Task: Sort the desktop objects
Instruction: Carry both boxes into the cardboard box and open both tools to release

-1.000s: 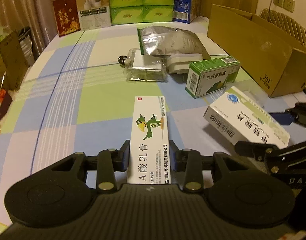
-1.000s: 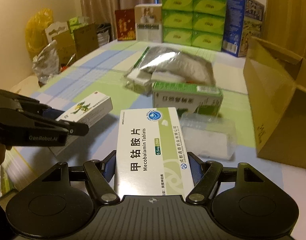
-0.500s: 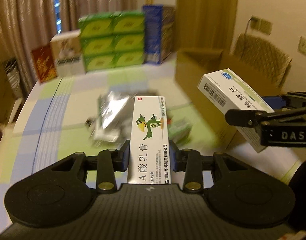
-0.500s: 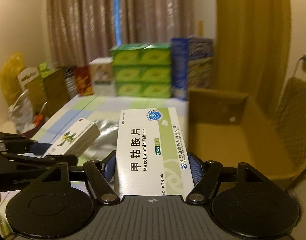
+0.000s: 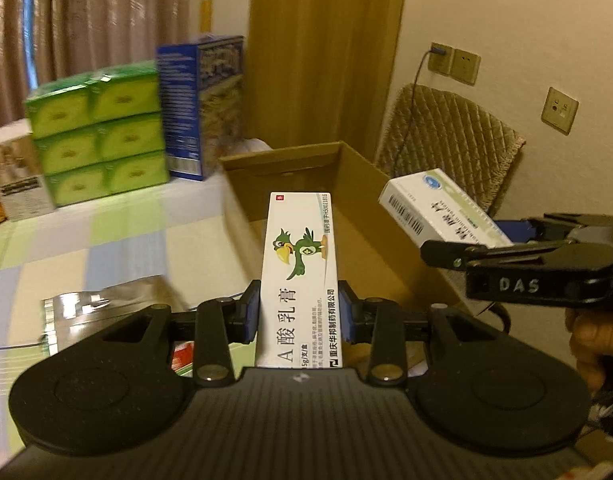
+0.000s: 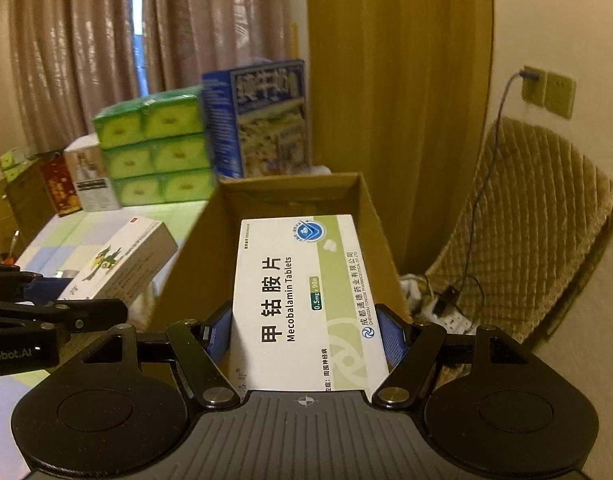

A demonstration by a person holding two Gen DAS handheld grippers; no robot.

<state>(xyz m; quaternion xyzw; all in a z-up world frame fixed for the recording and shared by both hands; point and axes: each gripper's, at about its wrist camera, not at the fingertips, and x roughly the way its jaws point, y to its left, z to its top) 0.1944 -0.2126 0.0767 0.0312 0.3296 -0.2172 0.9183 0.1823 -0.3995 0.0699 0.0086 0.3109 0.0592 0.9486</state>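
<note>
The left gripper (image 5: 299, 314) is closed on a long white ointment box (image 5: 300, 276) with a green parrot on it. Its blue pads (image 5: 251, 314) press on both long sides of the box, and the box sticks out away from the camera. The right gripper (image 6: 304, 334) is closed on a wider white and green tablet box (image 6: 304, 300) that says Mecobalamin Tablets. Its blue pads (image 6: 390, 338) squeeze the two sides of that box. Both boxes are up in the air, off the tabletop (image 5: 106, 240). In each wrist view the held box shows in front of an open brown cardboard box (image 5: 358, 216), which sits at the right end of the tabletop. In the left wrist view the right gripper (image 5: 502, 236) shows at the right with the tablet box (image 5: 438, 208), and part of a hand (image 5: 590, 340) is under it. In the right wrist view the left gripper (image 6: 90, 304) shows at the left with the ointment box (image 6: 122, 260). A shiny silver bag (image 5: 102, 308) lies on the near left part of the checked tabletop. Far off on the left stand stacked green packs (image 5: 98, 132), and a tall blue box (image 5: 202, 104) is just beside them. A padded brown chair (image 5: 450, 140) stands past the cardboard box by the wall.
</note>
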